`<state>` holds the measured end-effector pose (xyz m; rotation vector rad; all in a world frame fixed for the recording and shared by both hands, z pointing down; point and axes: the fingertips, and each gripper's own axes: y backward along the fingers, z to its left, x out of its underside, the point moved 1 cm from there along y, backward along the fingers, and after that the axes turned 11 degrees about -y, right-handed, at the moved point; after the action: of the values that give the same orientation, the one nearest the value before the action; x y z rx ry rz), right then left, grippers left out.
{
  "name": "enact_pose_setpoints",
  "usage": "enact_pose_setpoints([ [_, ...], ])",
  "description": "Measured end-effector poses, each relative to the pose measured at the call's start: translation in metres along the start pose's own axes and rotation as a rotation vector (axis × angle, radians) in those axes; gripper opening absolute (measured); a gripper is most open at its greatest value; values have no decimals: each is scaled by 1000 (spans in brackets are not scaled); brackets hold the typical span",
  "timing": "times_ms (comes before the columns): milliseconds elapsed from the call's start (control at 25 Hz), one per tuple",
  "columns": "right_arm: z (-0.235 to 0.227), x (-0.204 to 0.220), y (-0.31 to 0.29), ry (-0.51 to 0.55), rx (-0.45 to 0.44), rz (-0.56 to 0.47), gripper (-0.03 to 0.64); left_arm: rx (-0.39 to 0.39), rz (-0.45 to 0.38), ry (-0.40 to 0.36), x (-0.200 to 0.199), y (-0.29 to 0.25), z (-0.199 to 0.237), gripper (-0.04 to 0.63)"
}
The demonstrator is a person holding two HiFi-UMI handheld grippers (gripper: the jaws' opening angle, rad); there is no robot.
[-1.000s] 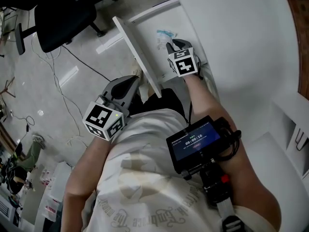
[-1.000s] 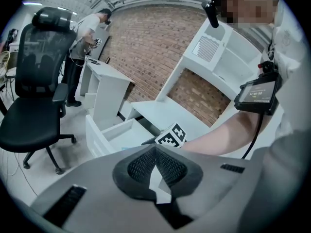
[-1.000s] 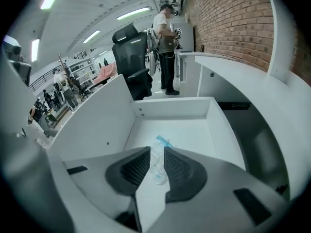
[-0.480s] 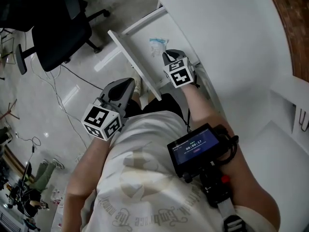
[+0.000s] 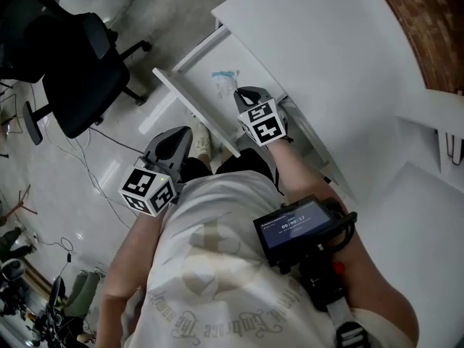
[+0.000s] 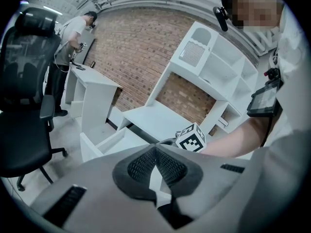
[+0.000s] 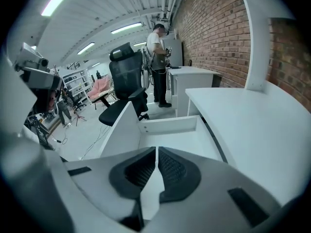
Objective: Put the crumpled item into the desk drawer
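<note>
The crumpled item (image 5: 223, 79), a small white and pale blue wad, lies inside the open white desk drawer (image 5: 194, 64). My right gripper (image 5: 244, 95) hovers over the drawer's near end, just beside the wad. In the right gripper view its jaws (image 7: 156, 149) meet with nothing between them, and the wad is out of sight there. My left gripper (image 5: 176, 141) hangs outside the drawer front, near the person's lap. Its jaws (image 6: 155, 148) are shut and empty, and the right gripper's marker cube (image 6: 192, 137) shows beyond them.
The white desk top (image 5: 326, 64) runs to the right of the drawer, with white shelving (image 5: 435, 114) and a brick wall (image 5: 428, 20) behind. A black office chair (image 5: 80, 56) stands on the floor at left, with cables (image 5: 87, 172). The drawer front panel (image 5: 192, 111) juts toward the person.
The head camera has swung, so the drawer and desk sit lower and further left in view. The wad stays in the drawer with the right gripper still beside it. The left gripper has hardly moved.
</note>
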<state>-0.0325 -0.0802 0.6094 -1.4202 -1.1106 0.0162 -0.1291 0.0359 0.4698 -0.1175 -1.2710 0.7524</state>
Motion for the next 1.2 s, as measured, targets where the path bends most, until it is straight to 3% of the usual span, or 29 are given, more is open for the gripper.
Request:
enact_pose_setpoints([
  [200, 13, -17, 21, 9, 5, -52, 34, 52, -8, -37, -12, -1, -2, 20],
  [480, 25, -36, 43, -59, 6, -129, 28, 98, -6, -86, -22, 2, 2, 20],
  [1200, 42, -50, 110, -175, -8, -286, 23, 177, -58, -181, -46, -7, -11, 20],
])
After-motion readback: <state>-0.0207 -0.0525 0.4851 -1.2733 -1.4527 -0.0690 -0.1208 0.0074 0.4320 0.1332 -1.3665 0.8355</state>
